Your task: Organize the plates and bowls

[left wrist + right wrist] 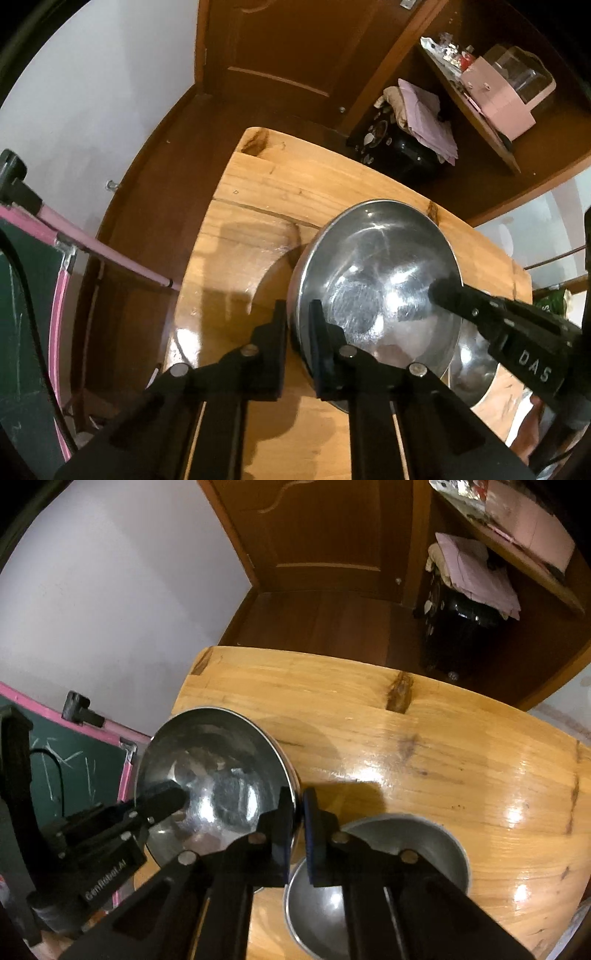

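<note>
Here both tongs were clenched on opposite rims of the steel plate (373, 273): left tongs (300, 325), right tongs (299, 812). It sat tilted over a bowl (373, 878) on the surface (406, 738); uneven lifting might let the thin rim slip.

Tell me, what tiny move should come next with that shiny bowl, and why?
Probably lift it straight up a little. Both tongs, left and right, pinch opposite rims of the large steel bowl, which sits on the wooden table beside a smaller bowl. Lifting evenly should keep it level.
</note>
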Demonstrator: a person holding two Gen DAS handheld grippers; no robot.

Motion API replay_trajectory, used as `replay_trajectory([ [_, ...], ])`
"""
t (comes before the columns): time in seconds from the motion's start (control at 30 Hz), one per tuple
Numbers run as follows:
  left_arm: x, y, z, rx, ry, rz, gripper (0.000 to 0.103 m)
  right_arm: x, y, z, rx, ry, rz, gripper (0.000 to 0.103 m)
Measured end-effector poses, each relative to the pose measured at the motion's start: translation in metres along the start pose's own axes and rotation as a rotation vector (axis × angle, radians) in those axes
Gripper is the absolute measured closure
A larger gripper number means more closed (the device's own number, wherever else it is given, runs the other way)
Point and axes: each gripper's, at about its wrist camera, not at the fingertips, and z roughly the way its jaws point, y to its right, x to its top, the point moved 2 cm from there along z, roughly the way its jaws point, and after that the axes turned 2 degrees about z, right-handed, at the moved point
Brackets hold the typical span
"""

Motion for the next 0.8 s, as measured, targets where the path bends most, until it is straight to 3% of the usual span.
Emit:
replay_trajectory([
  [0.2, -0.010, 0.003, -0.044, -0.011, 0.029, 0.032, 0.094, -0.014, -0.002, -0.037, 0.071, 0.020, 0.034, 0.097],
  [0.4, -0.043, 0.015, -0.104, -0.012, 0.048, 0.051, 0.094, -0.053, -0.012, -0.091, 0.102, 0.042, 0.041, 0.096],
  [0.6, -0.101, 0.031, -0.153, -0.034, 0.071, 0.104, 0.094, -0.117, -0.013, -0.135, 0.104, 0.054, 0.046, 0.096],
  [0.8, -0.181, 0.051, -0.177, -0.065, 0.048, 0.192, 0.093, -0.196, -0.005, -0.163, 0.134, 0.065, 0.066, 0.095],
])
